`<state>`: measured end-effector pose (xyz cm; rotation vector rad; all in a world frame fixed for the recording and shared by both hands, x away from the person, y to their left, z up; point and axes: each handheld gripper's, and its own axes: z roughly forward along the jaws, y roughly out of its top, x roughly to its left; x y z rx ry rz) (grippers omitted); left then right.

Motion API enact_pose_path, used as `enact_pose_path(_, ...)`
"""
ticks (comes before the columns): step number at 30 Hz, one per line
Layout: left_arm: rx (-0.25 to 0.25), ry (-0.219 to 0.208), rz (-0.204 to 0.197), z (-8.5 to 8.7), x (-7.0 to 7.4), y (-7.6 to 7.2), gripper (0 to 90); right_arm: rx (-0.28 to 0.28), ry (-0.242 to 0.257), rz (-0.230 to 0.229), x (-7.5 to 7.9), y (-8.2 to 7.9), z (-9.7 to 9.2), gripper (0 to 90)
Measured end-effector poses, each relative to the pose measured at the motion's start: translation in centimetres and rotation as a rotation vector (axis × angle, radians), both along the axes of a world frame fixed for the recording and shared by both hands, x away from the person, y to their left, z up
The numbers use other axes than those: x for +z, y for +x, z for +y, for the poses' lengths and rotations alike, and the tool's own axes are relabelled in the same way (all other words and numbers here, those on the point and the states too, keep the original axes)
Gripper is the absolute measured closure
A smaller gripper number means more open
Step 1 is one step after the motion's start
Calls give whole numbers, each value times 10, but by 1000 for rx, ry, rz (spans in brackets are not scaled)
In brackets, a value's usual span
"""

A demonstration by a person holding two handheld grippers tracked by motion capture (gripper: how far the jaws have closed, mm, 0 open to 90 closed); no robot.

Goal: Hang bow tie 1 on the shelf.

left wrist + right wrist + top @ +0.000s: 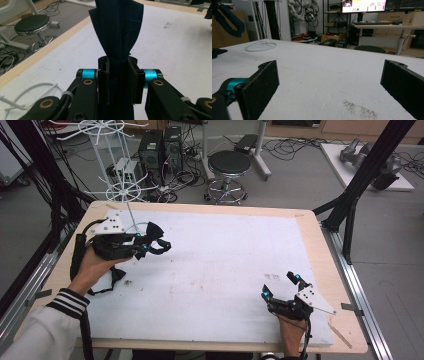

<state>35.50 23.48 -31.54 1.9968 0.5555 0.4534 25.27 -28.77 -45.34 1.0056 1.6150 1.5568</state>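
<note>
From the high view we see the left tool (pixel 150 243) held above the near-left part of the worktop (pixel 225 270), its jaws clenched on a dark blue cloth (pixel 159 240) that bunches and curls just ahead of its tip. Right behind this tool stands a white wire rack (pixel 122 190), its thin pole rising just beyond the grey plate on the tool's back. The right tool (pixel 281 286) sits low at the near-right edge of the worktop, well apart from the cloth, with its jaws spread and nothing between them. In the left gripper view we look along the left tool (pixel 121 75) — the cloth (pixel 117 30) is squeezed between the two pads and stands up from them in a folded, fanned strip, and the rack's round white base (pixel 32 92) lies on the worktop down to the tool's left. In the right gripper view the right tool (pixel 332 82) is released, its two black pads far apart over bare white worktop (pixel 324 75) — a small grey smudge (pixel 359 110) lies on the surface just ahead of them, and the rack's base (pixel 260 46) rests far off to the tool's left.
</note>
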Motion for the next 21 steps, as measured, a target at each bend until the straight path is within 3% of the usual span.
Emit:
enact_pose_path(7, 35, -39, -15, 8, 8, -2, 737, -2, -3, 1, 0, 0, 0, 11)
enact_pose_path(21, 76, -53, -59, 19, 31, -4, 737, 0, 0, -1, 0, 0, 0, 11)
